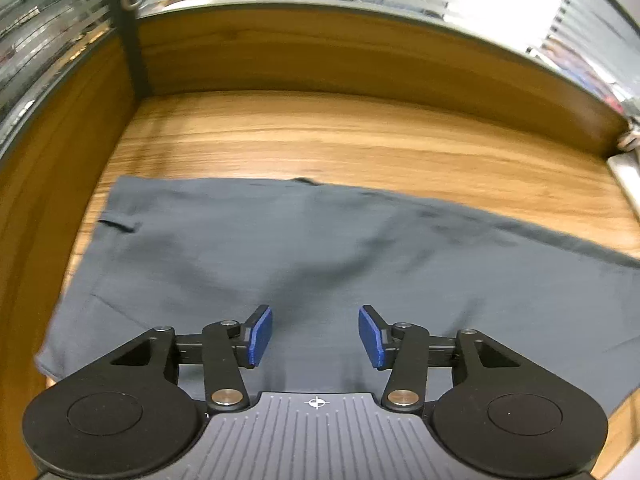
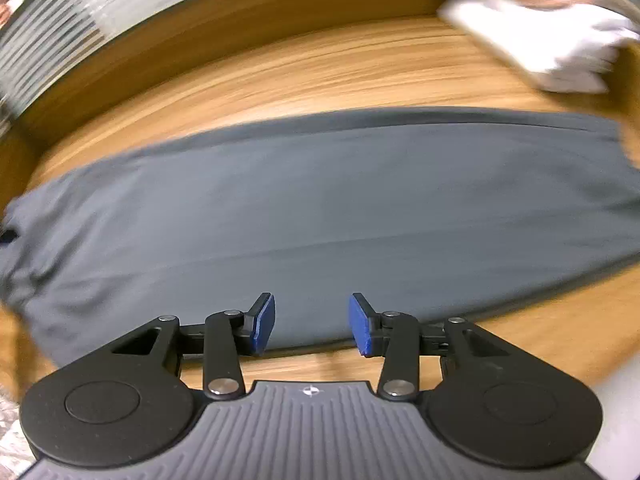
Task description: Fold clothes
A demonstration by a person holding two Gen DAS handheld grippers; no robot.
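Note:
A dark grey garment (image 1: pixel 304 256) lies spread flat on the wooden table (image 1: pixel 340 140), folded lengthwise into a long band. A small dark slit shows near its left end. My left gripper (image 1: pixel 316 336) hovers over the garment's near part, open, its blue pads apart with only cloth below them. In the right wrist view the same garment (image 2: pixel 340 208) stretches across the table. My right gripper (image 2: pixel 312 324) hangs open above the garment's near edge, nothing between its blue pads. That view is blurred.
Wooden side walls (image 1: pixel 320 60) with striped glass above enclose the table at the back and left. A stack of white folded cloth (image 2: pixel 544 40) sits at the far right. Bare wood (image 2: pixel 280 72) lies beyond the garment.

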